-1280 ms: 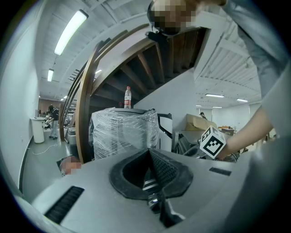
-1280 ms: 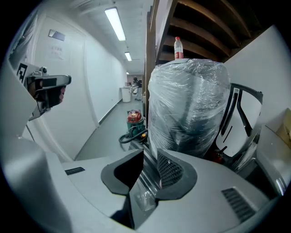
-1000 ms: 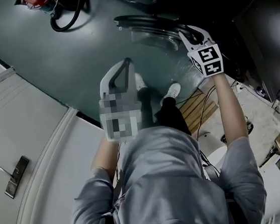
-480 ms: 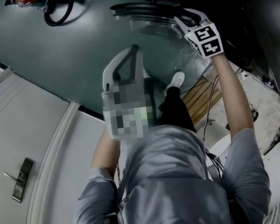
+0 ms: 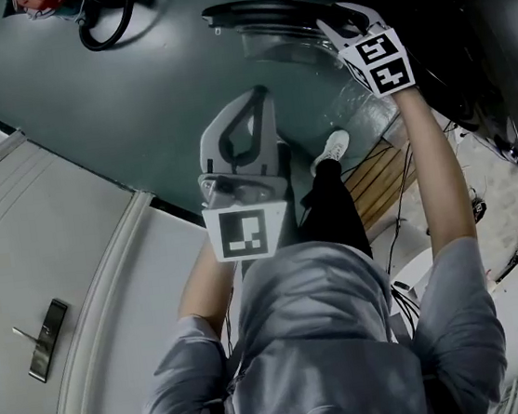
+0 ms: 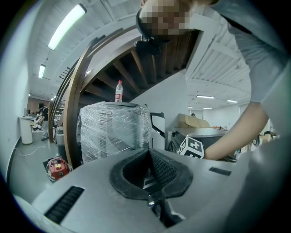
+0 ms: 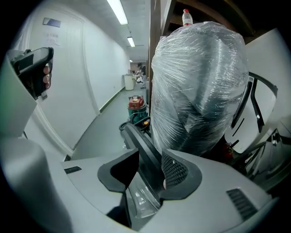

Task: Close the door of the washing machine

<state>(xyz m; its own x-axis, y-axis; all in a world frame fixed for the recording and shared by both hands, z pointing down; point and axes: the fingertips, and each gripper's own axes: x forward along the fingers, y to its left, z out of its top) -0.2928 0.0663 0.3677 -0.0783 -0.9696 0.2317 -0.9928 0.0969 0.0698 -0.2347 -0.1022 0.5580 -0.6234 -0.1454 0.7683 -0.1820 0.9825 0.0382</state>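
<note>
While the right gripper [image 7: 150,164] is spreading its jaws wide astride the washing machine door [image 7: 140,144], the left gripper [image 6: 148,154] is idling, jaws together. Released, the door is apparently awaiting a push.

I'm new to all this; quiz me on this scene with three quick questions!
1. True or false: the left gripper is shut and empty.
2. What stands between the right gripper's jaws? A) a sock B) the washing machine's door rim C) a cup
3. What stands on the plastic-wrapped bundle?
Key: 1 true. 2 B; the jaws have just been opening, apart around the rim. 3 a bottle.
</note>
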